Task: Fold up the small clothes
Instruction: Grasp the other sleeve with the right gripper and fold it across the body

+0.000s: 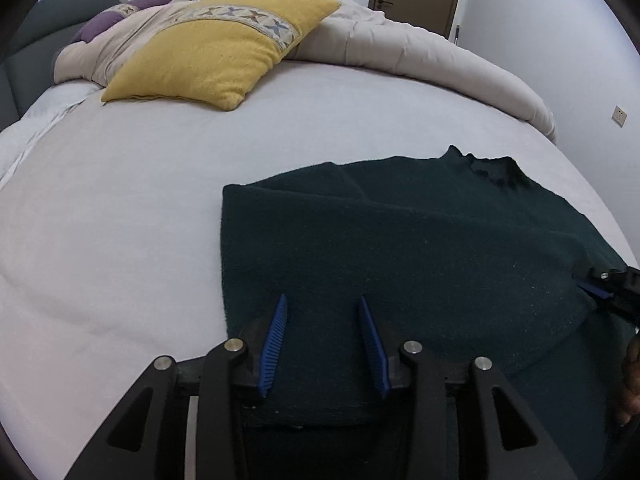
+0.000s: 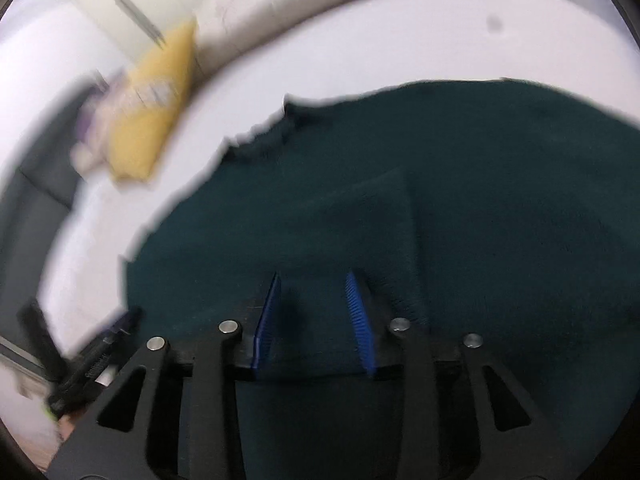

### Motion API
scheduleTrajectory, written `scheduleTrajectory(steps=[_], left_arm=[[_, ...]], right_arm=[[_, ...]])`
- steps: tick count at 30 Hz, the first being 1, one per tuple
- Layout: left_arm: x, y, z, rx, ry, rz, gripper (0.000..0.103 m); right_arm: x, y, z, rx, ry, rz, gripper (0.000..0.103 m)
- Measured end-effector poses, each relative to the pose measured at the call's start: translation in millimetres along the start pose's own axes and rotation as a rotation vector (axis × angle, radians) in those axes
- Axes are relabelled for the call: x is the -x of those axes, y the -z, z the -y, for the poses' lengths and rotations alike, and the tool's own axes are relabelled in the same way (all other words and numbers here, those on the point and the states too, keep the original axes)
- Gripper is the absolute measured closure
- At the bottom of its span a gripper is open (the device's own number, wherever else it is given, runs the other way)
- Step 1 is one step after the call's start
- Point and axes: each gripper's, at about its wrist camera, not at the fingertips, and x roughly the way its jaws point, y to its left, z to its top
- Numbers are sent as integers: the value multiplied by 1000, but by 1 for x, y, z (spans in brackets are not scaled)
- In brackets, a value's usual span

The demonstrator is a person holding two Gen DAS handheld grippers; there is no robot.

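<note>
The left wrist camera sat low and close over the dark green sweater point(image 1: 400, 248), looking forward and down between its own fingers point(image 1: 276, 340) across the bed point(image 1: 120, 220) toward the yellow pillow point(image 1: 208, 52) at upper left. The right wrist camera looked down just as near, tilted and blurred, the sweater point(image 2: 440, 200) filling its frame. Both shared sweater, sheet and pillow point(image 2: 156, 112). Each glimpsed the other: right gripper point(image 1: 600, 292) at right edge, left gripper point(image 2: 96, 360) at lower left.

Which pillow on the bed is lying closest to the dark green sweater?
The yellow pillow with the patterned band. It lies in front on the sheet, nearer the sweater; the purple pillow sits behind it by the headboard.
</note>
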Motion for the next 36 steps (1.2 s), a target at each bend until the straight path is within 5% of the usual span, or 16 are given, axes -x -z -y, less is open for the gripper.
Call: scheduleTrajectory(steps=[2,6,9,13,16,24,28,30,36], left_arm=[[1,0,3,-19,-5,3,62],[15,-1,7,2,-16,16,51],[38,2,15,18,17,48,43],[60,8,28,70,107,45,37],[65,15,43,77,151,16,37],[64,33,82,69,233,-60,37],[62,34,86,73,259,-77,37],[62,33,81,94,274,-82,37],[66,31,65,151,302,-75,37]], right_arm=[[20,3,19,-68,-22,17,78],[113,20,75,-198,42,162,68],[204,47,144,-375,71,337,38],[302,100,254,-704,168,498,42],[354,128,299,-837,133,623,46],[379,119,344,-911,157,657,55],[378,112,362,-931,187,632,93],[381,111,369,-924,212,619,96],[375,78,285,-647,345,590,96]])
